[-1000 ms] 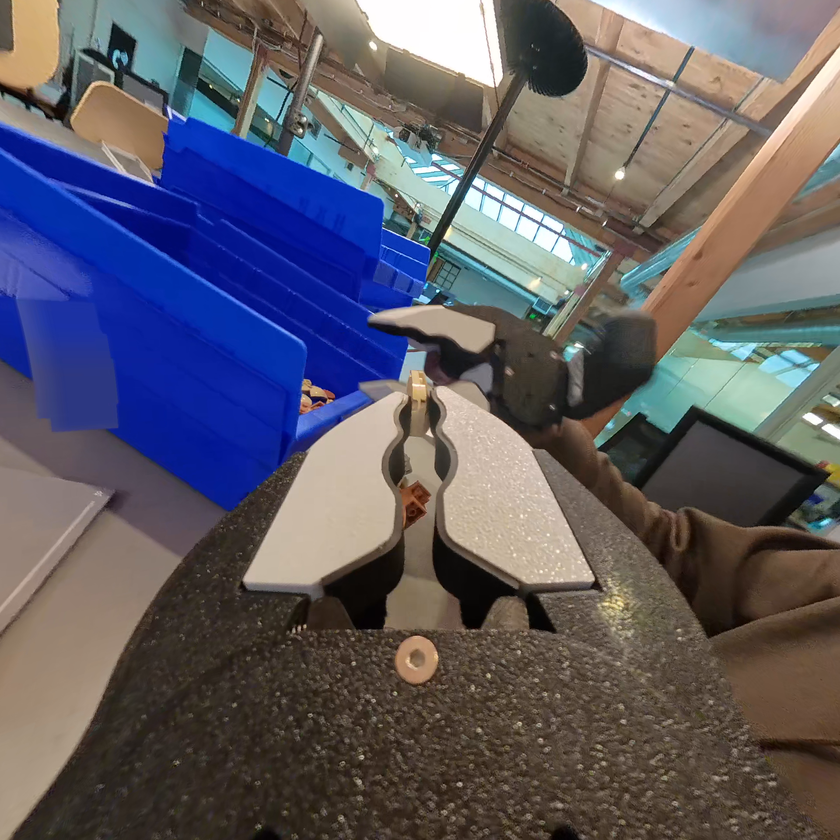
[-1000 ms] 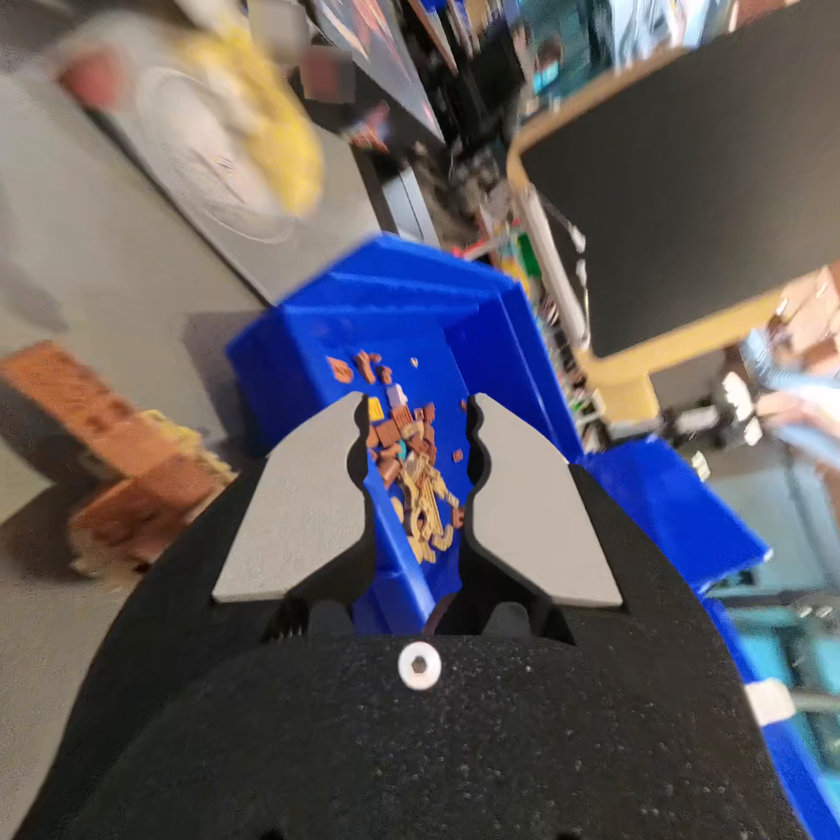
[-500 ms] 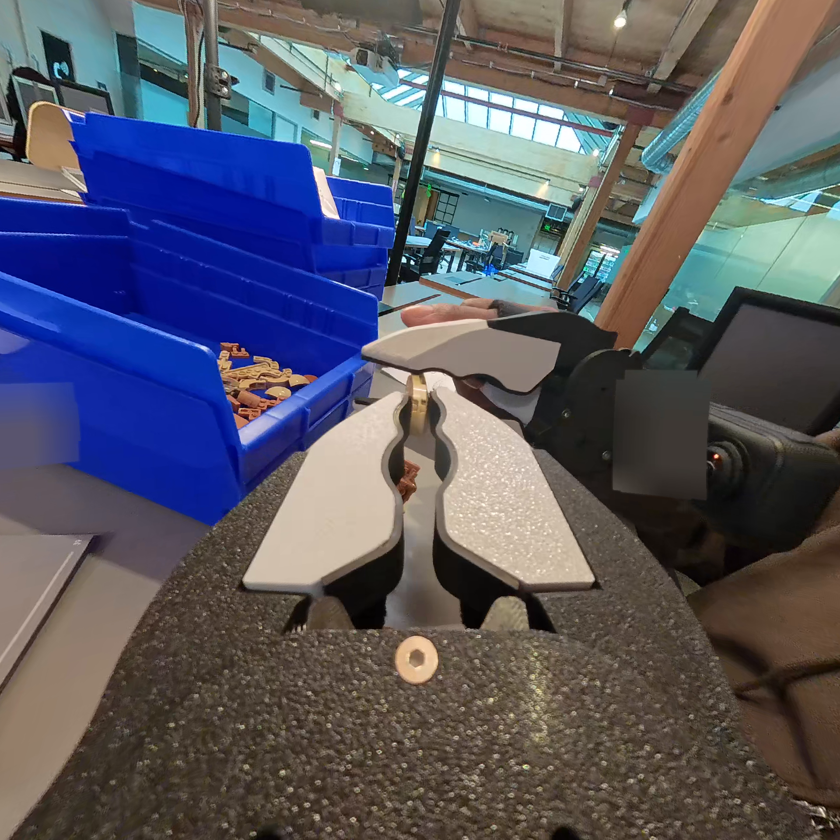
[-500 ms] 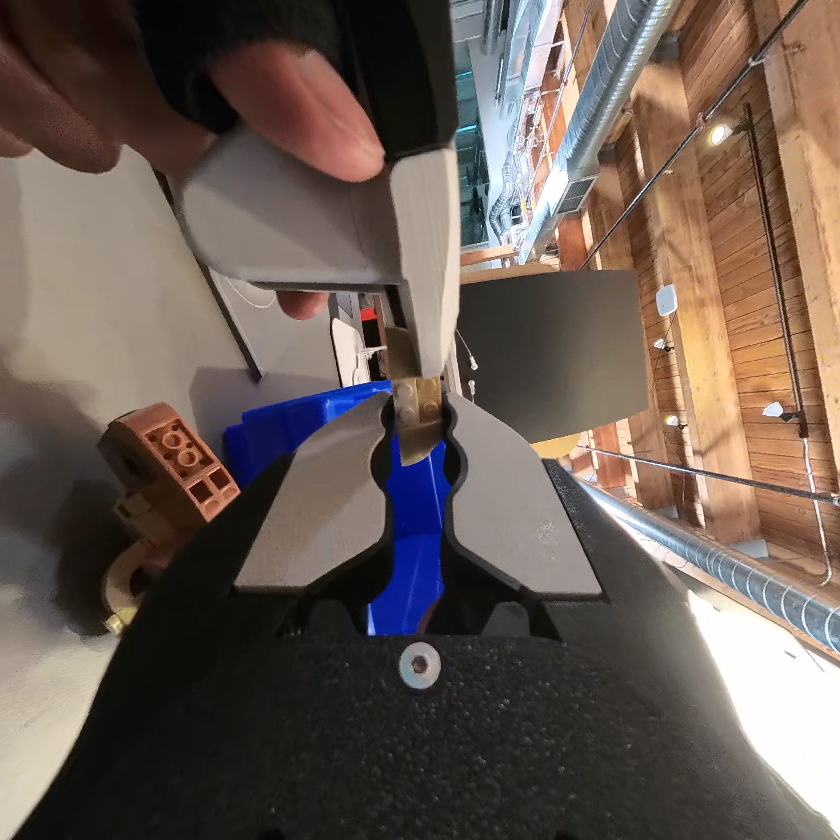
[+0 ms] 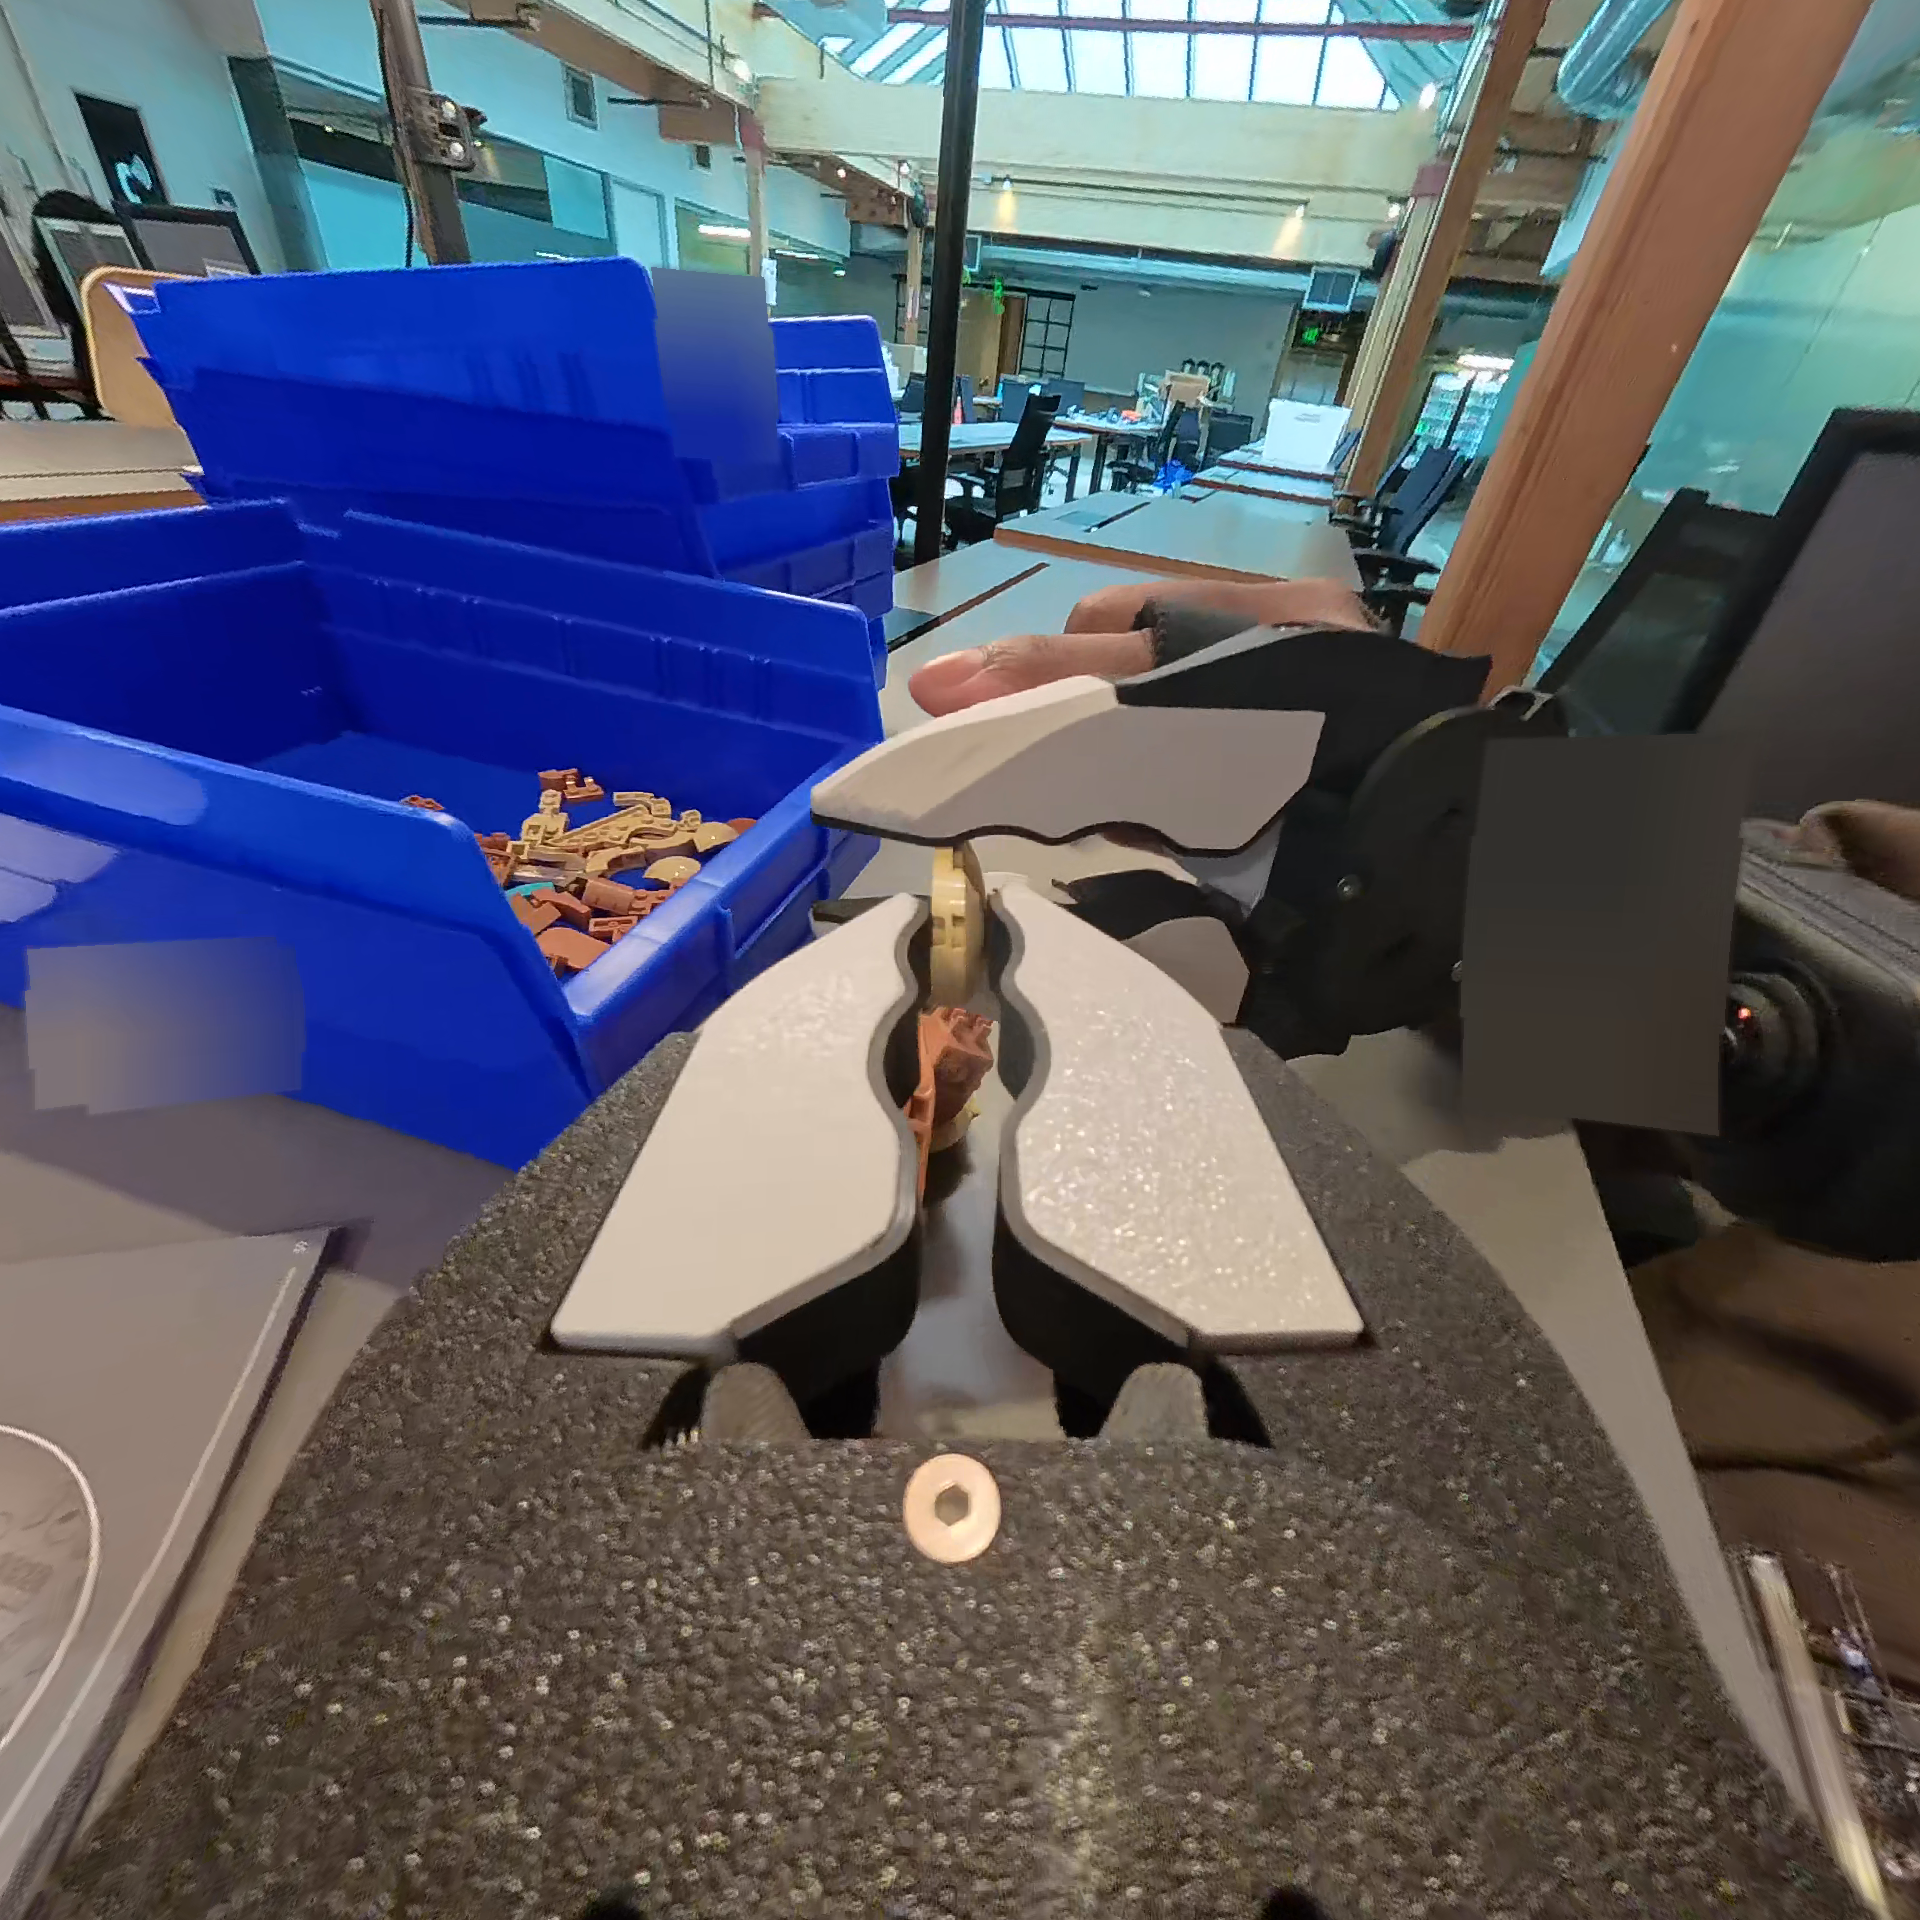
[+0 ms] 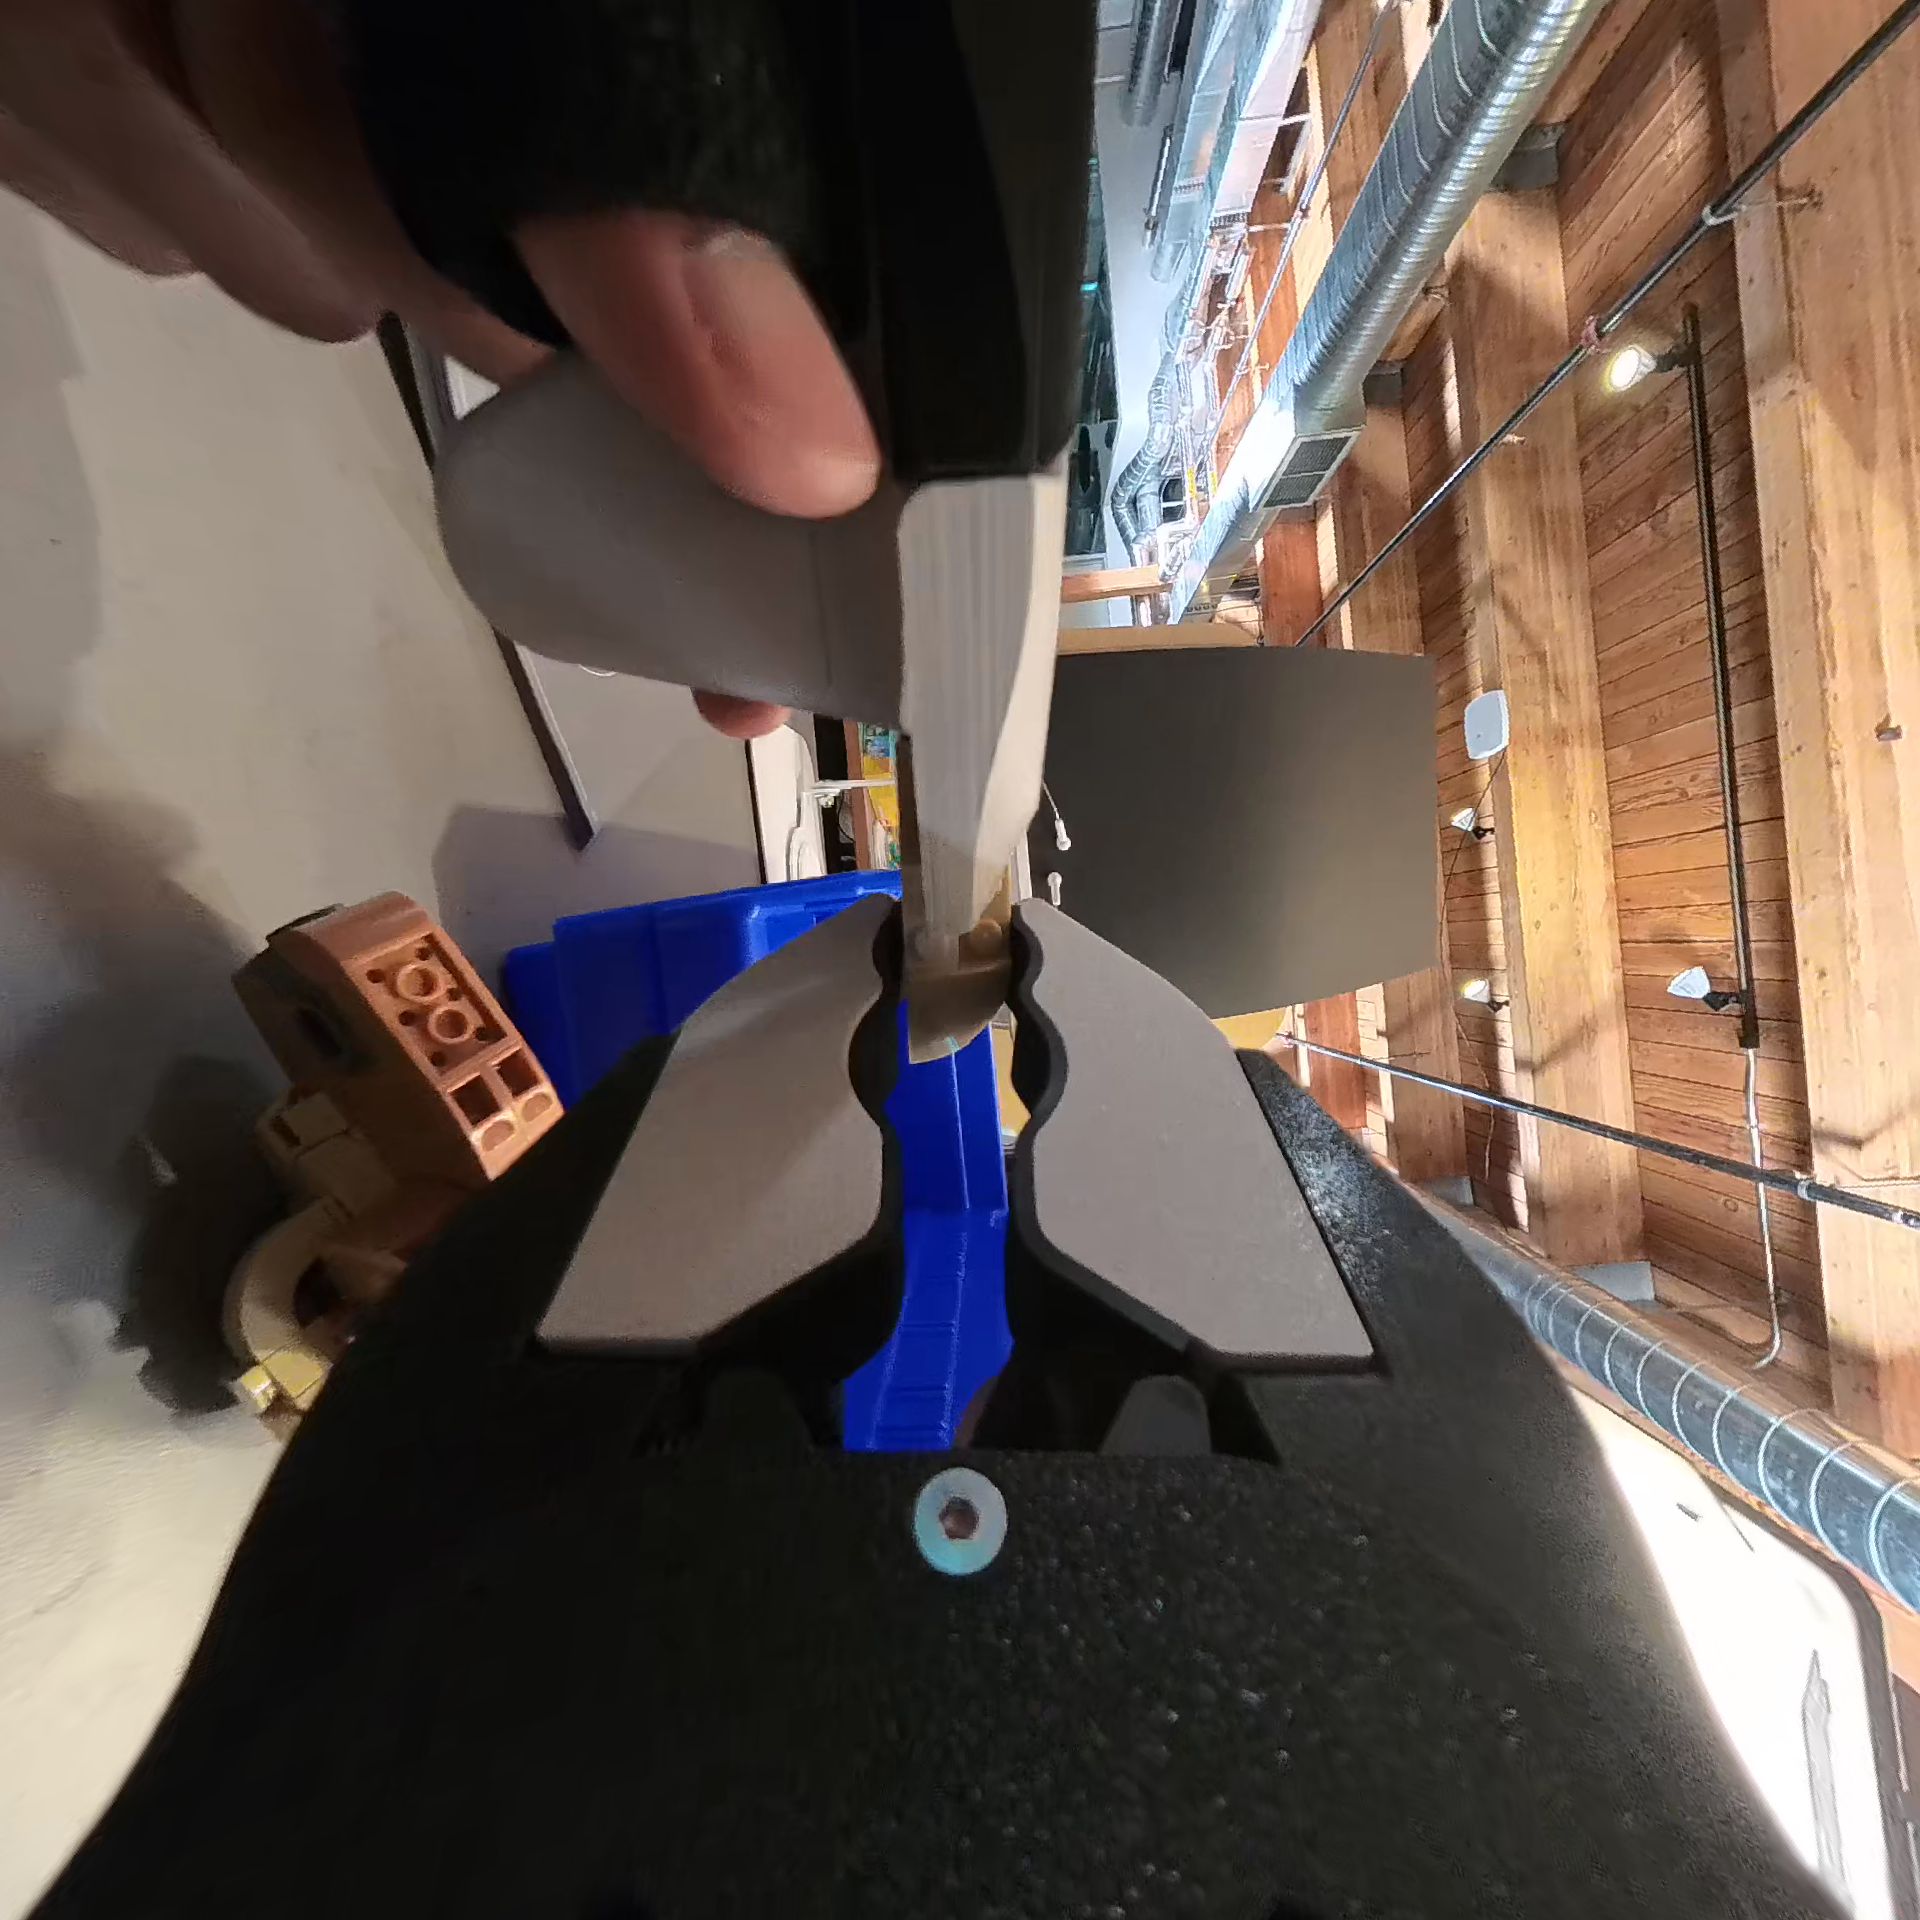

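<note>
The grey worktop (image 5: pixel 1496 1247) is lying under both hand-held grippers, running off to the left of the right hand-held gripper in its own view. A blue bin (image 5: pixel 436 935) is standing just left of and ahead of the left hand-held gripper (image 5: pixel 954 914), with more blue bins (image 5: pixel 468 416) stacked behind it; the same bin (image 6: pixel 665 935) is showing just beyond the right hand-held gripper's fingertips. A dark monitor (image 5: pixel 1829 603) is sitting to the far right of the left hand-held gripper. A grey mat (image 5: pixel 135 1351) is lying on the worktop at the lower left of the left hand-held gripper.

A gloved hand (image 5: pixel 1226 655) is resting on top of the right hand-held gripper, seen ahead of the left one. A brown-and-tan brick assembly (image 6: pixel 405 1060) is sitting on the worktop just left of the right hand-held gripper (image 6: pixel 954 961). Loose brown and tan pieces (image 5: pixel 592 852) are lying in the blue bin.

The left hand-held gripper is clamping a small tan round piece (image 5: pixel 954 914) edge-on between its fingertips, both pads pressing on it. The right hand-held gripper is coming across from the right, turned sideways, and is closing on the same tan round piece (image 6: pixel 971 987) from above and below, its pads touching it. So the piece is being held by both at once, in the air above the worktop, just right of the blue bin.
</note>
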Tool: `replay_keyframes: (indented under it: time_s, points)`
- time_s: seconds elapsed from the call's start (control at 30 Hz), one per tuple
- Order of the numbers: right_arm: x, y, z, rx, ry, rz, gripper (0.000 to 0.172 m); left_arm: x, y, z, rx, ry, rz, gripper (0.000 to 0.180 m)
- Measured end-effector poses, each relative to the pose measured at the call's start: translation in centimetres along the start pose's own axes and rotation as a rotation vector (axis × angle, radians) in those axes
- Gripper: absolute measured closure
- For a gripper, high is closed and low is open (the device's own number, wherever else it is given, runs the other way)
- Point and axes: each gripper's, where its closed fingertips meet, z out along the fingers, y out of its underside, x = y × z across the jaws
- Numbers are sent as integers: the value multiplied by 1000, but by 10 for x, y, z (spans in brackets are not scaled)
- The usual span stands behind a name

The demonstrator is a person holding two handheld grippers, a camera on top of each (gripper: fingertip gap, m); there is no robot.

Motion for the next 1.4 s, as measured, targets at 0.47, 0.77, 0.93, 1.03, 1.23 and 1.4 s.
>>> replay_keyframes:
  time_s: [0.47,0.77,0.93,1.03,1.23,1.4]
  points:
    - [-16,-3,-10,71,-173,-3,156,6,13,1,-179,-162,573,170]
    - [-28,-1,-14,89,-280,25,157,7,20,3,-233,-204,727,169]
    - [-38,2,-15,88,-337,20,160,5,27,5,-289,-243,833,171]
    - [-40,3,-13,81,-332,29,159,3,29,6,-279,-222,749,171]
    - [-34,8,-5,80,-325,115,157,-6,23,8,-212,-196,441,171]
    - [-24,18,6,88,-343,175,160,-17,14,3,-128,-184,197,171]
